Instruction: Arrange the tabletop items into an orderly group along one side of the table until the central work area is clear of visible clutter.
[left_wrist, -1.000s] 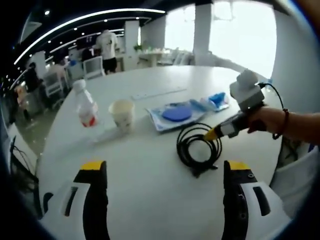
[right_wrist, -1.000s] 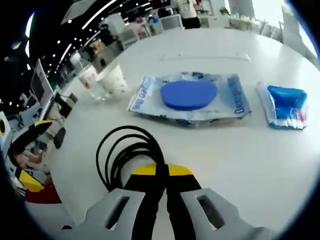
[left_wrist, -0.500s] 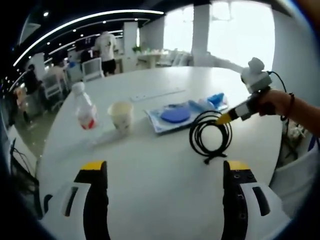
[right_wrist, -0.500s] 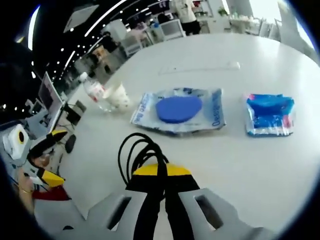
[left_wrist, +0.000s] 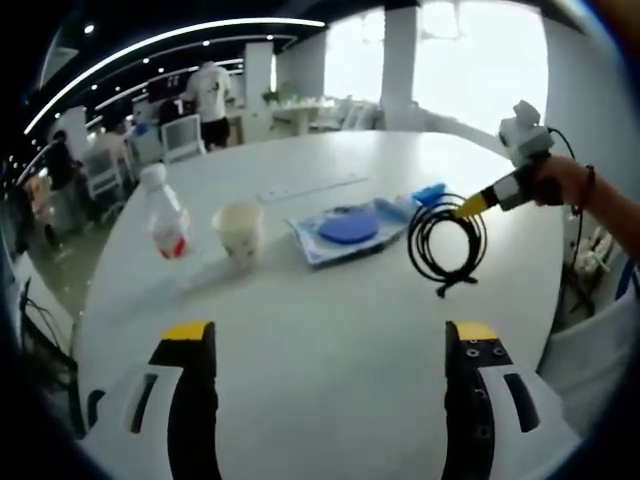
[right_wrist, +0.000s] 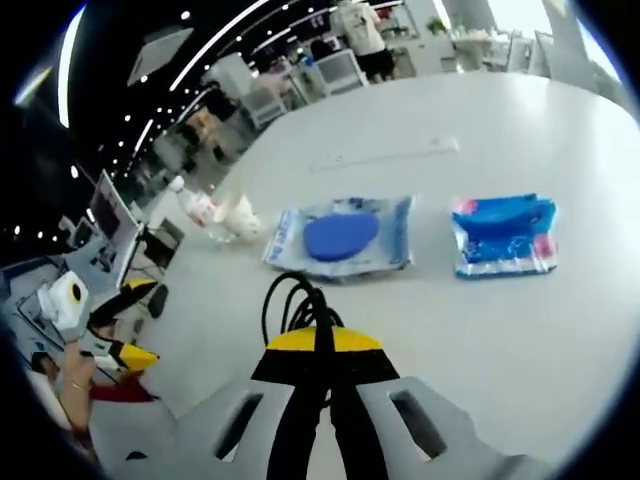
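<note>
One item airborne, four waiting on the desk

One coil of black cable (left_wrist: 447, 243) hangs from your right gripper (left_wrist: 478, 204), whose jaws are pressed together on it; in the right gripper view the loops (right_wrist: 293, 305) rise just beyond the yellow tips. You are mid-carry, and a second ago that coil lay lower and nearer the middle of the desk (left_wrist: 330, 350), so you have lifted it and swung it toward the right.

Left to right in the left gripper view: the water bottle (left_wrist: 166, 213), the paper cup (left_wrist: 239, 231) just beside it, the clear packet with the blue disc (left_wrist: 345, 229), then the blue pouch (left_wrist: 429, 193) partly behind the cable. Those four sit where they were.

Your left gripper (left_wrist: 331, 350) hovers low over bare desk with its jaws spread wide and nothing between them.

Next, I judge you need a landing spot near the pouch and packet; lower the coil so it settles flat before releasing, since it may spring open. Then the bottle and cup look like work for your left.
</note>
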